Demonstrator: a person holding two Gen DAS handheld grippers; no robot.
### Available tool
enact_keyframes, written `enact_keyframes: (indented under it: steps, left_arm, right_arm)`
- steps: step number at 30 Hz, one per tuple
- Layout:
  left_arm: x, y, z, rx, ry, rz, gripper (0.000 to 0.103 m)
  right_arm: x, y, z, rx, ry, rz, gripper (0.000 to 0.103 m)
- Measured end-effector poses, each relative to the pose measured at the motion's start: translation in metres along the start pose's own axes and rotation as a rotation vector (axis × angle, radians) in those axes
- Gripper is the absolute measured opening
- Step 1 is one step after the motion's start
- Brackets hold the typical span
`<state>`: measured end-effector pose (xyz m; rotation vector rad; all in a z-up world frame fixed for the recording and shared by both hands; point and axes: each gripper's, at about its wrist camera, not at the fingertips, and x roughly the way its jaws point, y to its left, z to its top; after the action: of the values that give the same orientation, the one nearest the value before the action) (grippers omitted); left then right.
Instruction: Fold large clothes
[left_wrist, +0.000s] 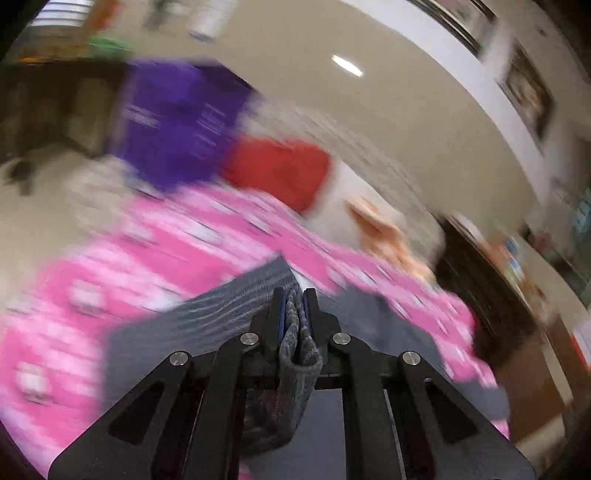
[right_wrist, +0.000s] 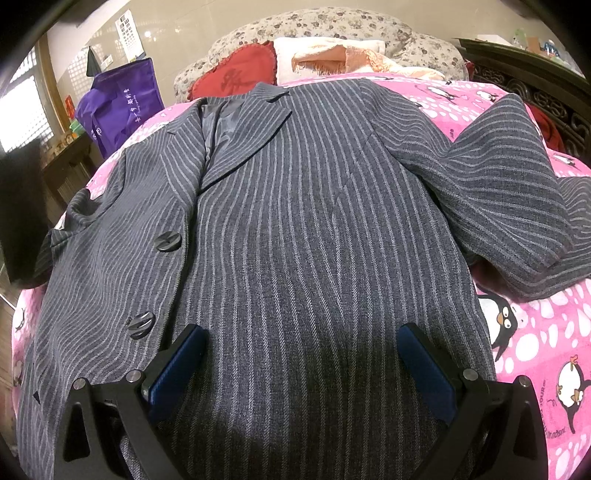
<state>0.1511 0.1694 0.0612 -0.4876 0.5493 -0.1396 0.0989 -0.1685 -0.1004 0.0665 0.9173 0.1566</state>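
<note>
A grey pinstriped jacket (right_wrist: 303, 206) lies front up on a pink penguin-print bedspread (right_wrist: 535, 332), collar far, two dark buttons on its left side. One sleeve (right_wrist: 517, 184) is bent across the right. My right gripper (right_wrist: 301, 341) hovers open just above the jacket's lower front, its blue-padded fingers (right_wrist: 424, 369) wide apart with nothing between them. In the blurred left wrist view, my left gripper (left_wrist: 294, 295) is shut on a bunched fold of the grey jacket fabric (left_wrist: 295, 354), lifted above the bedspread (left_wrist: 147, 266).
At the head of the bed lie a red cushion (right_wrist: 236, 77), a white and peach blanket (right_wrist: 343, 59) and a floral pillow (right_wrist: 332, 26). A purple bag (right_wrist: 118, 107) stands on a dark side table at the left. Dark carved furniture (right_wrist: 535, 96) borders the right.
</note>
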Motion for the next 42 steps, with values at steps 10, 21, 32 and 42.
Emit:
enact_keyframes:
  steps: [10, 21, 32, 42]
  left_arm:
    - [0.115, -0.078, -0.142, 0.222, 0.352, 0.144, 0.027]
    - [0.004, 0.003, -0.165, 0.175, 0.233, 0.322, 0.046]
    - [-0.004, 0.028, -0.183, 0.072, 0.234, 0.323, 0.047]
    - [-0.001, 0.020, -0.186, 0.088, 0.227, 0.346, 0.048]
  right_arm:
    - [-0.001, 0.000, 0.000, 0.002, -0.001, 0.005, 0.103]
    - [-0.041, 0.038, 0.060, -0.077, -0.076, 0.053, 0.099]
    - [0.072, 0.110, 0.076, 0.090, 0.184, 0.580, 0.054]
    - [0.093, 0.133, 0.097, 0.120, 0.213, 0.697, 0.006]
